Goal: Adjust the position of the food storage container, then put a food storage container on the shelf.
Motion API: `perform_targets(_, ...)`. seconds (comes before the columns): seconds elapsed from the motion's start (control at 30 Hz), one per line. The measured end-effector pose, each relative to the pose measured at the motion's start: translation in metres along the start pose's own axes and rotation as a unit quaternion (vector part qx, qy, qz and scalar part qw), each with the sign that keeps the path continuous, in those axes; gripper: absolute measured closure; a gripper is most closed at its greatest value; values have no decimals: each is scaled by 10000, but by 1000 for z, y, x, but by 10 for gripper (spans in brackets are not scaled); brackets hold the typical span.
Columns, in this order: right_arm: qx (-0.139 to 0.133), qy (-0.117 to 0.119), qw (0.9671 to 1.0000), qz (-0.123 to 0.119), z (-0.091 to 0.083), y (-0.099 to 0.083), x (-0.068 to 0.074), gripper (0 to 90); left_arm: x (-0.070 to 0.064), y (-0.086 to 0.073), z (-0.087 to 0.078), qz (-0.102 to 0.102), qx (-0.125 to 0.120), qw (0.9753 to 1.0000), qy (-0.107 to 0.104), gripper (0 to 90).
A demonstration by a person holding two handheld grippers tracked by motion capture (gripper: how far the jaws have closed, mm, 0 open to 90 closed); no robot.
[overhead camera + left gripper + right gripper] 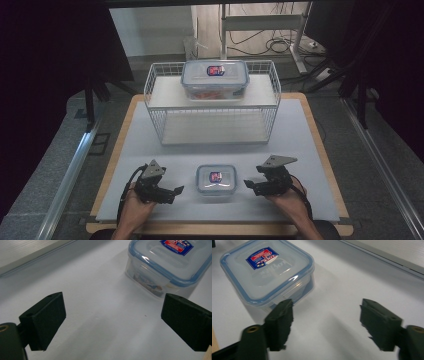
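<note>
While flanking the small container [215,180], left gripper [176,191] and right gripper [248,184], jaws spread wide, holding nothing.

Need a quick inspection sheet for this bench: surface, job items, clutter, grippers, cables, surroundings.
Surface: grey mat on a wooden table, flat.
Job's things: small lidded box on the mat between the grippers, lid on; large lidded box on top of the wire rack.
Clutter: nothing seen.
Grippers: left gripper and right gripper flank the small box, jaws open, not touching it.
Cables: black cable trails from the left gripper; loose cables on the floor behind.
Surroundings: dark curtains, metal frame.
</note>
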State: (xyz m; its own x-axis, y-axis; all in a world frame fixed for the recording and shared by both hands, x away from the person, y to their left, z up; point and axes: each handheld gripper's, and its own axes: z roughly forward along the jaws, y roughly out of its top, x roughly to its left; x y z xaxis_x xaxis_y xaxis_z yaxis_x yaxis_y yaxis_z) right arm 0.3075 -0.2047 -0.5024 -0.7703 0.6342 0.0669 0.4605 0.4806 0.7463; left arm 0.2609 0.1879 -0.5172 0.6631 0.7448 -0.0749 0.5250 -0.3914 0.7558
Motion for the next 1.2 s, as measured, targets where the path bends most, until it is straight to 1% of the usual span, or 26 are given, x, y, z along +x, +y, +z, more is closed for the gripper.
perform_targets(0.07, -73, 8, 10000, 9, 1, -1, -2, 163, 1, -1, 2, 5, -1, 10000, -11, 46)
perform_targets(0.1, -72, -28, 10000, 2, 1, -2, -3, 143, 1, -2, 2, 11, 7, 10000, -8, 46)
perform_targets(0.27, 44, -91, 9999, 17, 5, -5, -6, 96, 1, -3, 3, 25, 38, 10000, 26, 47)
perform_targets(0.4, 62, -116, 9999, 12, 6, -7, -8, 85, 2, -3, 4, 19, 72, 10000, 63, 48)
perform_targets(0.57, -6, -110, 9999, 71, 4, -7, -9, 78, 2, -3, 4, -13, 15, 10000, 84, 41)
perform_targets(0.7, -66, -168, 9998, 87, 3, -6, -8, 61, 4, -3, 3, -29, -76, 9999, 83, 33)
perform_targets(0.73, -94, -191, 9997, 101, 2, -5, -8, 54, 3, -3, 4, -6, -77, 9999, 96, 29)
perform_targets(0.8, -141, -213, 9995, 159, 1, -3, -7, 48, 1, -3, 4, 110, -77, 9998, 151, 28)
perform_targets(0.83, -155, -189, 9996, 170, 0, -2, -7, 48, 0, -2, 5, 177, -82, 9997, 157, 23)
perform_targets(0.87, -151, -181, 9996, 168, 0, -1, -6, 48, -1, -1, 5, 201, -88, 9996, 154, 23)
perform_targets(0.93, -129, -148, 9997, 168, 0, 0, -5, 50, -3, 2, 5, 186, -104, 9997, 78, 25)
perform_targets(0.97, -125, -125, 9997, 180, 0, 1, -5, 51, -3, 2, 5, 186, -104, 9997, 78, 26)
perform_targets(1.0, -124, -87, 9997, 186, -1, 2, -4, 55, -5, 5, 4, 139, -81, 9999, -12, 28)
perform_targets(1.03, -129, -32, 9997, 208, -1, 3, -4, 60, -5, 7, 4, 99, -30, 9999, -56, 30)
perform_targets(1.1, -86, 12, 9999, 144, 0, 6, -2, 68, -5, 11, 3, 89, 60, 9999, -63, 35)
perform_targets(1.17, -42, 0, 10000, 9, 0, 8, 1, 67, -4, 13, 3, 107, 129, 9999, -37, 40)
perform_targets(1.2, -24, 21, 10000, -32, 0, 9, 2, 67, -3, 15, 3, 104, 142, 9998, -56, 43)
